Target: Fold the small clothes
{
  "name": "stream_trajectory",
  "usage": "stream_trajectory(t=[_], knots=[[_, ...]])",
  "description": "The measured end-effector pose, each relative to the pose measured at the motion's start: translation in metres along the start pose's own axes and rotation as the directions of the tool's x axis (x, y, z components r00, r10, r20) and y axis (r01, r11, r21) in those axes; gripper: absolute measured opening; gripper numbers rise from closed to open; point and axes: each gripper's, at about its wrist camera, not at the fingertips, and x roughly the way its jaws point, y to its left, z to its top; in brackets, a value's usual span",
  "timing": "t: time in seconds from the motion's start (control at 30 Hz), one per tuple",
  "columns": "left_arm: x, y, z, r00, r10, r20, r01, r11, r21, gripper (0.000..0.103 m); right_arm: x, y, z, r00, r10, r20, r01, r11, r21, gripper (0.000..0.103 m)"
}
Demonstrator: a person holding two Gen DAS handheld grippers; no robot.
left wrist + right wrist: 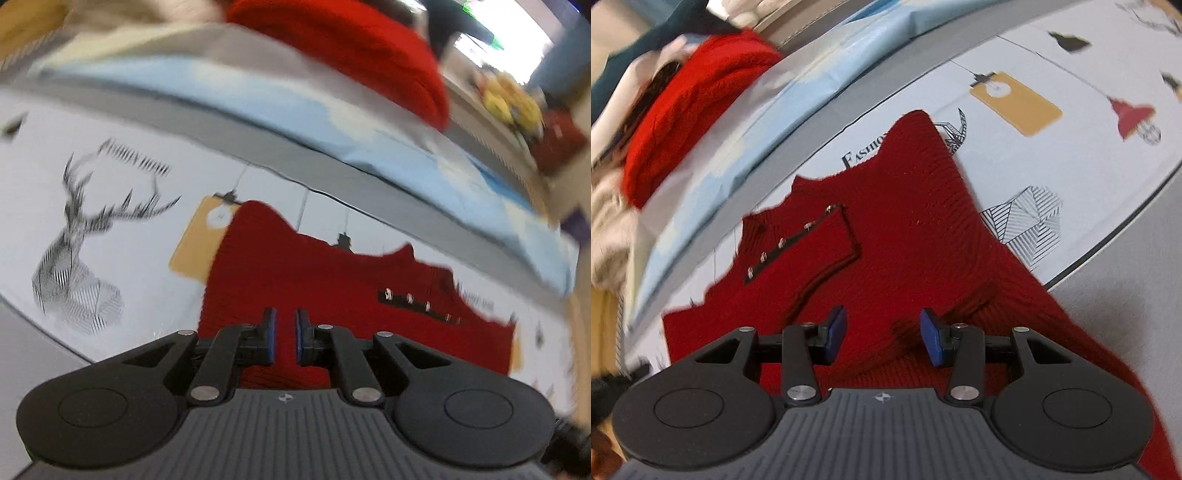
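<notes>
A dark red knitted sweater (916,229) lies spread on a table covered by a white printed cloth (1071,155). The sweater shows a dark strip with small metal buttons (783,242) and a folded part lying over its body. The right gripper (882,336) hangs just above the knit with its jaws partly apart, nothing pressed between the blue pads. The left gripper (285,338) also points down over the sweater (332,288), its jaws drawn narrow with only a slim gap and no cloth caught in them. Behind the table, a brighter red garment (354,48) sits on a pile, blurred.
</notes>
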Motion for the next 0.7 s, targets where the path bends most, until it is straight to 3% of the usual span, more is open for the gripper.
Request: stream_trajectory(t=[0.07,0.1,0.27,0.4,0.57,0.63,0.67,0.7], knots=[[-0.004,0.007,0.009,1.0,-0.005,0.011,0.005,1.0,-0.022,0.009,0.003,-0.001,0.0,0.999,0.048,0.025,-0.049,0.998,0.036,0.027],[-0.007,0.006,0.011,1.0,-0.002,0.024,0.002,1.0,-0.009,0.009,0.005,0.001,0.0,0.997,0.067,0.033,-0.069,0.997,0.044,0.026],[-0.009,0.003,0.016,0.999,-0.012,0.033,0.011,1.0,0.023,0.013,0.027,0.017,0.006,0.991,0.12,0.057,-0.123,0.991,0.052,0.027],[-0.013,0.005,0.016,0.999,-0.02,0.028,0.018,0.999,0.045,0.013,0.058,0.018,0.017,0.992,0.111,0.052,-0.114,0.992,0.062,0.041],[-0.01,0.009,0.017,1.0,-0.012,0.025,0.01,0.998,0.058,0.013,0.086,0.005,0.023,0.993,0.108,0.054,-0.115,0.981,0.155,0.04],[-0.01,0.009,0.017,1.0,-0.01,0.019,0.009,0.998,0.056,0.013,0.085,0.007,0.026,0.991,0.114,0.073,-0.124,0.982,0.143,0.033],[-0.01,0.009,0.018,1.0,-0.012,0.02,0.011,0.998,0.055,0.013,0.084,0.009,0.027,0.989,0.121,0.083,-0.131,0.984,0.125,0.015],[-0.011,0.009,0.018,1.0,-0.013,0.022,0.012,0.998,0.056,0.013,0.083,0.01,0.028,0.988,0.126,0.092,-0.136,0.985,0.107,0.006]])
